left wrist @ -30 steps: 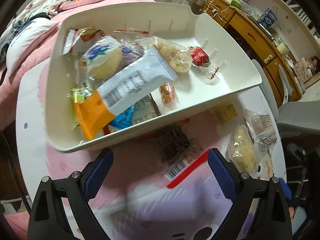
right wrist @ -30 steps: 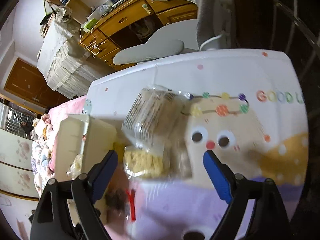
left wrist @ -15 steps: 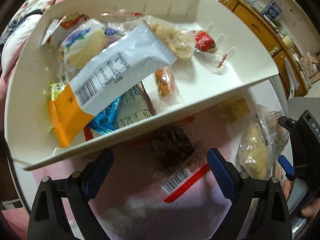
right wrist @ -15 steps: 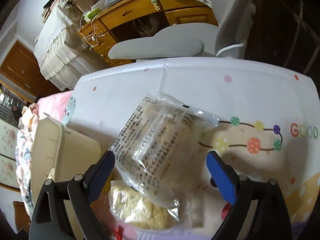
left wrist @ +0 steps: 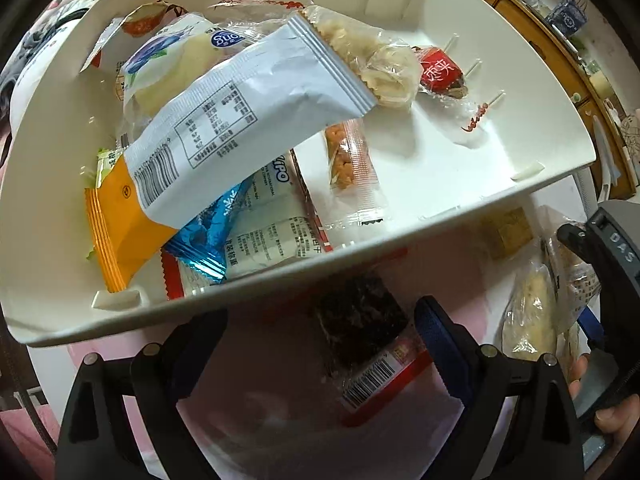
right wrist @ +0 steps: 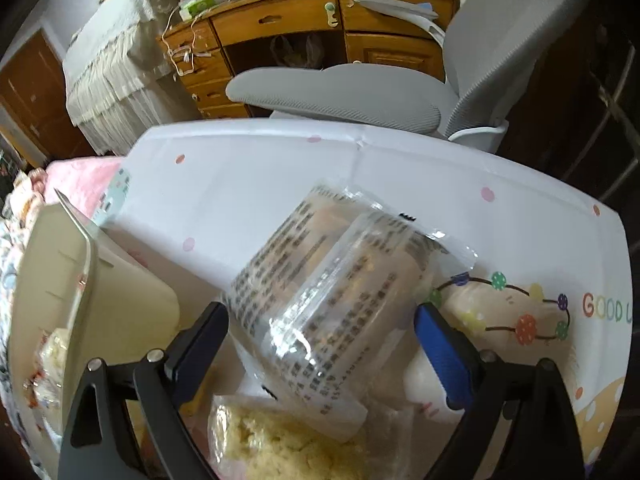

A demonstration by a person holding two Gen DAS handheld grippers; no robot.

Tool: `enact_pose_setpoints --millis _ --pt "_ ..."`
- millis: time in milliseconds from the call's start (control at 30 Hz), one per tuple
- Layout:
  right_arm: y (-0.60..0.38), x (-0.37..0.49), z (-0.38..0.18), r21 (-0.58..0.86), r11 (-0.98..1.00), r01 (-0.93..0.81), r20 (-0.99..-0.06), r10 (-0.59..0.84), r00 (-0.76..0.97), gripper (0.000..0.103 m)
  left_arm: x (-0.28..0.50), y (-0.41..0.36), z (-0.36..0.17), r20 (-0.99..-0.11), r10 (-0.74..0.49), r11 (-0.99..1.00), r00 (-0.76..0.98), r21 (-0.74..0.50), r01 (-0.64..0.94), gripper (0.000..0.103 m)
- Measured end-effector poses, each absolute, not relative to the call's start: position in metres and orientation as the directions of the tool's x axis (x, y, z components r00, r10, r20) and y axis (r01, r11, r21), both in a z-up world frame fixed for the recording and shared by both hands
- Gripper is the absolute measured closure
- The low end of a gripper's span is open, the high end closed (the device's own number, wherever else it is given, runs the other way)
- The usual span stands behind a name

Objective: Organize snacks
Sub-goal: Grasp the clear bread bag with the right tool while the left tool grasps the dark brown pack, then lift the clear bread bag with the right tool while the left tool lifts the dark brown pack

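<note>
A white tray (left wrist: 280, 292) holds several snacks, topped by a white-and-orange packet (left wrist: 240, 128). In front of the tray a dark snack packet (left wrist: 360, 332) with a barcode lies on the table. My left gripper (left wrist: 320, 316) stands open just above it, one finger on each side. In the right wrist view a clear printed packet (right wrist: 332, 292) lies between the wide jaws of my right gripper (right wrist: 322, 312), which is open; the pads do not press on it. A yellow crumbly snack packet (right wrist: 280, 440) lies partly under it. The tray's corner (right wrist: 92, 264) shows at the left.
A small brown-yellow packet (left wrist: 506, 232) lies by the tray's right corner. The table has a printed cloth (right wrist: 400, 168). Beyond it stand a grey chair (right wrist: 340, 96) and a wooden desk (right wrist: 320, 20). A hand (left wrist: 612, 412) grips the right tool at the left view's edge.
Both grippers came down closer to the table. The left one now straddles the dark packet. The right one rolled and moved over the clear packet, and it entered the left view.
</note>
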State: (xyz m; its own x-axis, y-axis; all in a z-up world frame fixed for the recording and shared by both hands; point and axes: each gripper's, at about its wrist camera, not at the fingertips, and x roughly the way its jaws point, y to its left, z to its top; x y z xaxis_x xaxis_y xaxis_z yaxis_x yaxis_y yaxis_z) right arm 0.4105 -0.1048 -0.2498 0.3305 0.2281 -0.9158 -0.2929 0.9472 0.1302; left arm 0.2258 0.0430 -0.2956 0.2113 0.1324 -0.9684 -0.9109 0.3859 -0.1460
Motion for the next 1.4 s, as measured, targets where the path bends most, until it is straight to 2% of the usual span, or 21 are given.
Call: enact_pose_setpoints --millis 167,233,267,333,400,467,567,600,633,667,1167,1400 --pt "-0.099 0.409 -0.255 0.097 0.950 -0.298 -0.915 0.203 0.349 0.009 0.232 0.032 -0.303 -0.973 0.130 0.408 0.192 -0.124 -0.904 0.008" --pt "-0.099 0.407 -0.254 0.095 0.949 -0.300 -0.910 0.205 0.360 0.012 0.232 0.031 -0.301 -0.973 0.131 0.410 0.188 -0.120 -0.904 0.011" --pt "-0.099 0.406 -0.253 0.095 0.949 -0.302 -0.906 0.208 0.368 0.016 0.232 0.029 -0.301 -0.973 0.133 0.409 0.191 -0.121 -0.905 0.014" --pt "-0.098 0.404 -0.251 0.087 0.947 -0.310 -0.901 0.208 0.382 0.025 0.233 0.028 -0.298 -0.971 0.137 0.411 0.197 -0.125 -0.903 0.025" --pt "-0.097 0.401 -0.247 0.068 0.944 -0.322 -0.892 0.202 0.404 0.042 0.234 0.027 -0.297 -0.970 0.137 0.417 0.202 -0.129 -0.900 0.029" --pt "-0.096 0.400 -0.246 0.045 0.944 -0.327 -0.892 0.186 0.412 0.053 0.234 0.027 -0.296 -0.968 0.133 0.419 0.214 -0.141 -0.897 0.033" --pt "-0.097 0.399 -0.243 0.043 0.940 -0.340 -0.889 0.191 0.416 0.061 0.235 0.027 -0.296 -0.965 0.121 0.427 0.234 -0.162 -0.889 0.037" --pt "-0.097 0.399 -0.242 0.040 0.938 -0.344 -0.889 0.191 0.417 0.069 0.235 0.028 -0.295 -0.964 0.115 0.431 0.242 -0.171 -0.886 0.041" --pt "-0.097 0.398 -0.241 0.035 0.935 -0.353 -0.887 0.192 0.420 0.080 0.232 0.032 -0.293 -0.963 0.110 0.434 0.248 -0.178 -0.883 0.050" --pt "-0.097 0.397 -0.240 0.030 0.933 -0.358 -0.887 0.189 0.421 0.084 0.233 0.032 -0.293 -0.961 0.107 0.438 0.255 -0.185 -0.880 0.050" --pt "-0.122 0.371 -0.221 0.059 0.927 -0.371 -0.893 0.215 0.396 0.091 0.221 0.021 -0.287 -0.965 -0.006 0.503 0.262 -0.230 -0.833 0.054" --pt "-0.151 0.333 -0.191 0.059 0.927 -0.370 -0.886 0.219 0.408 0.094 0.212 -0.001 -0.271 -0.962 -0.067 0.564 0.264 -0.255 -0.786 0.054"
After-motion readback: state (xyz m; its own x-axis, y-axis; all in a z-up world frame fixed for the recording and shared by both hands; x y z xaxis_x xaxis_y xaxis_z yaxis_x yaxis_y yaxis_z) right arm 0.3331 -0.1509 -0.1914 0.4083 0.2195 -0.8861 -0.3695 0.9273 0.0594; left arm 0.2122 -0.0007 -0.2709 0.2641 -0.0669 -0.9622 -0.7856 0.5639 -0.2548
